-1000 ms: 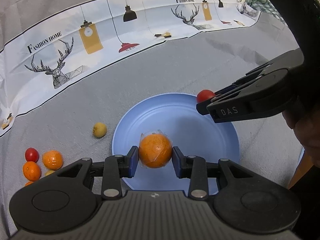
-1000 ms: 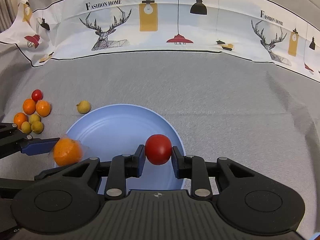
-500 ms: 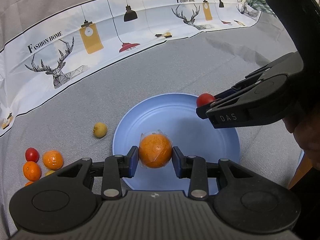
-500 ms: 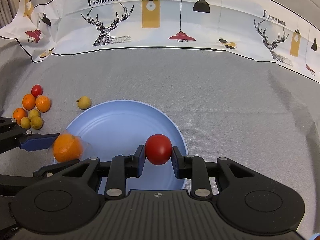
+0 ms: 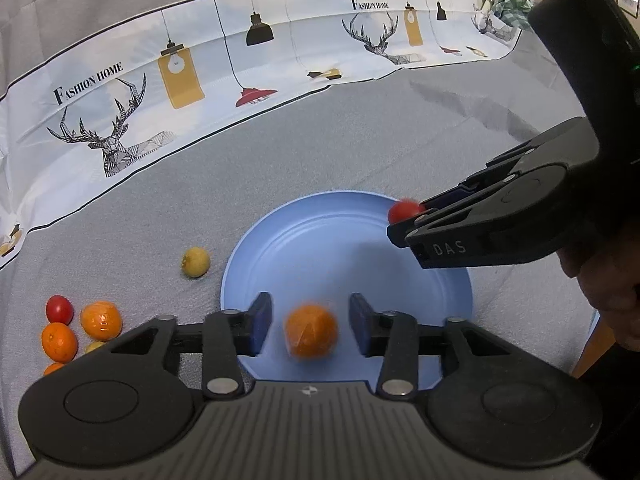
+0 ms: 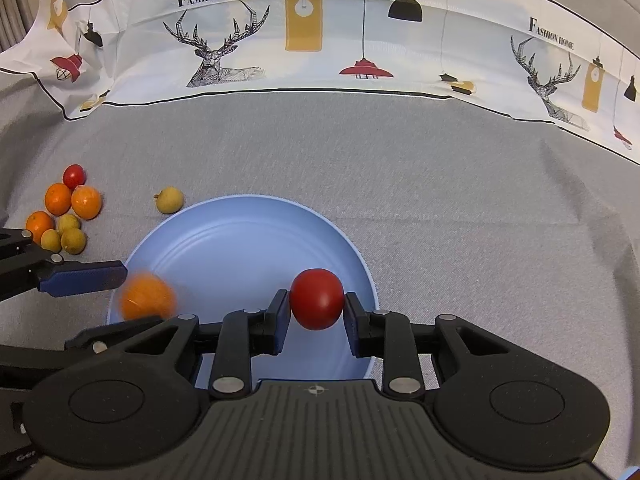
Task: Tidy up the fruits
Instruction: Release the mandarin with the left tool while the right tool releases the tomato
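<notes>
I am seeing a grey cloth (image 6: 400, 168) covering the counter, lying mostly flat with a few creases showing toward the right; a white printed banner (image 6: 340, 40) is running along its far edge, showing stag heads, hanging lamps and the words FASHION HOME; its left end is crumpling and folding over; a green checked fabric (image 5: 508, 4) is sitting beyond the banner's right end.

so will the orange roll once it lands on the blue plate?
Probably a little. The orange is round and blurred, loose between the opening left gripper pads. The blue plate looks smooth but dished, so its raised rim should likely stop it.
</notes>
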The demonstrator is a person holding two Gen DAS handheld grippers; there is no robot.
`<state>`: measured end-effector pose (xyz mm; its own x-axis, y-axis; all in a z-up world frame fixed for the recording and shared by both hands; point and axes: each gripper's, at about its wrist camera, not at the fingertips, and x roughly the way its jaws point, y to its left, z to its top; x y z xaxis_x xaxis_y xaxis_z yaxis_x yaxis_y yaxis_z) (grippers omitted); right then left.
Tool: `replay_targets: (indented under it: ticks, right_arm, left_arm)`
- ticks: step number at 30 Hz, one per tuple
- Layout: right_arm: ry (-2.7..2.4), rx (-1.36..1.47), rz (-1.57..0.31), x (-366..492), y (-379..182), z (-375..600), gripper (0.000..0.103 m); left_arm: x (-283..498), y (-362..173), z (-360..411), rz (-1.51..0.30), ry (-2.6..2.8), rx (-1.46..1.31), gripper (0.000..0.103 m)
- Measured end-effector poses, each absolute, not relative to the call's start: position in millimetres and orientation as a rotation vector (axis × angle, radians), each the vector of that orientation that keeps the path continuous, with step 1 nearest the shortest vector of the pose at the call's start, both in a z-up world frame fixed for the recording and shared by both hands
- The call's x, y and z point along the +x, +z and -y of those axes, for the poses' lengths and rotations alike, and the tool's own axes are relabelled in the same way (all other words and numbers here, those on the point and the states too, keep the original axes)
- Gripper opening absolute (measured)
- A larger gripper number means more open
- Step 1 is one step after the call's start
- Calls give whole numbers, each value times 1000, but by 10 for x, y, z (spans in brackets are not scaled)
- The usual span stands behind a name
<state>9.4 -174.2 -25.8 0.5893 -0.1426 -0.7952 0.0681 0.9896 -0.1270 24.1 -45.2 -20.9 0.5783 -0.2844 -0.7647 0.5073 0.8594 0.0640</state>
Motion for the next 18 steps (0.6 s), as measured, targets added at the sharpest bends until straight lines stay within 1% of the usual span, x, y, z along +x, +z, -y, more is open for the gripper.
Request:
replay_targets:
  ticks: [1,3,18]
  right_arm:
    - [-126,-86,-930,92,-254,1739,40]
    - [-132,-82,-919,91,-237,1742,45]
    - [-167,-96,-911,97,-244,1730,46]
  left_arm:
    - [239,-206,457,-831,-470,291,51]
    - [239,-198,455,-826,-467,287,51]
    - [257,-157,393,-813,-447,263,51]
